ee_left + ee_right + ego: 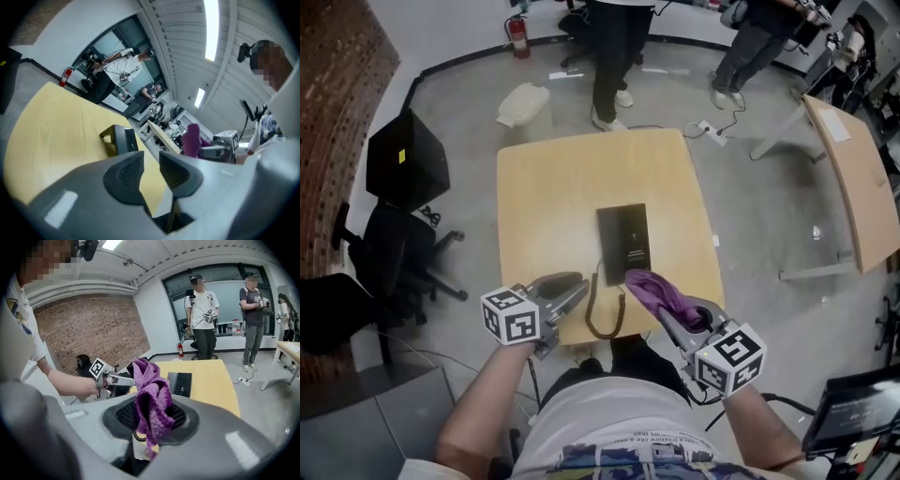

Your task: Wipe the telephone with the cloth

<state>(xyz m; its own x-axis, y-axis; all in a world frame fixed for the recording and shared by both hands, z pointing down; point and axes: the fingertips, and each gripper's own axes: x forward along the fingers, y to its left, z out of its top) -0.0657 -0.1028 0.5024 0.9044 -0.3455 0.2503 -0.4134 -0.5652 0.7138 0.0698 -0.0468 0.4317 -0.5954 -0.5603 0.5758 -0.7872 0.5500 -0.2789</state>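
Purple cloth (652, 289) held over the near edge of the bench (553, 187), beside the telephone (623, 234).
The smooth, tan, squarish bench carries the flat black rectangular telephone near its middle, long axis pointing away from the person. A coiled cord (598, 323) loops at the near edge. The fuzzy, bunched cloth is pinched in the right hand-held gripper (150, 416). The left hand-held gripper (151, 161) stands partly open, empty.

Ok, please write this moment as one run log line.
left gripper: open, empty | right gripper: shut on purple cloth | telephone: lying on table
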